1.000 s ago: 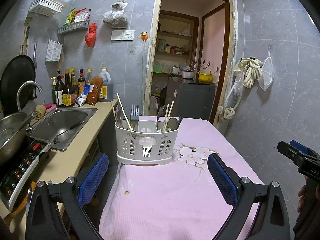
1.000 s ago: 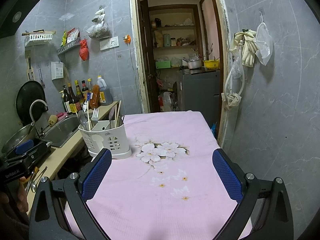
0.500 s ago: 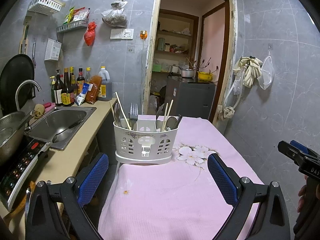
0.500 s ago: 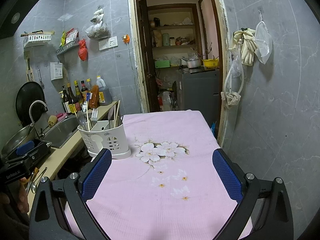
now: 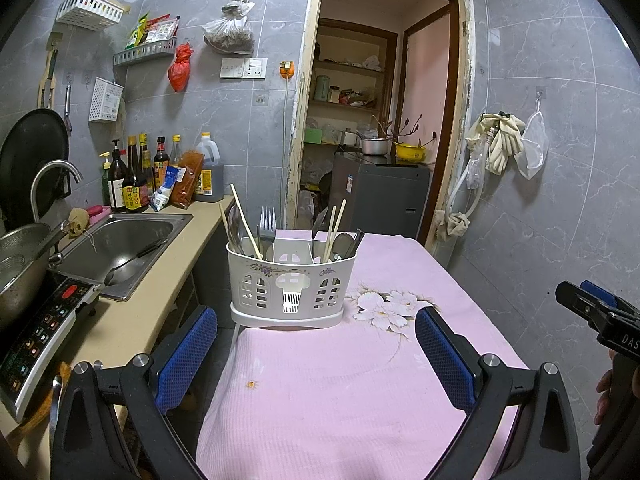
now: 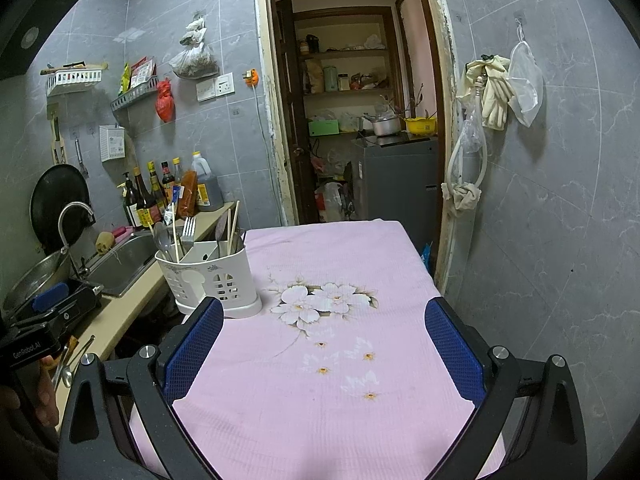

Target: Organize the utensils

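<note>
White perforated plastic utensil caddy (image 5: 291,280) holding chopsticks, fork and spoons, at the left edge of the pink-clothed table (image 6: 340,380); left gripper (image 5: 316,356) and right gripper (image 6: 326,350) jaws spread, empty.

Grey marble-tile walls (image 5: 560,128); open doorway (image 5: 376,120); pink-clothed table (image 5: 360,380); steel sink (image 5: 120,244) left.

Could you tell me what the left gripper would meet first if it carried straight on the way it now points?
Most likely the white slotted plastic utensil caddy standing on the pink flowered tablecloth. It sits centred ahead of the open left gripper, with only bare cloth between, though depth is hard to judge.
</note>
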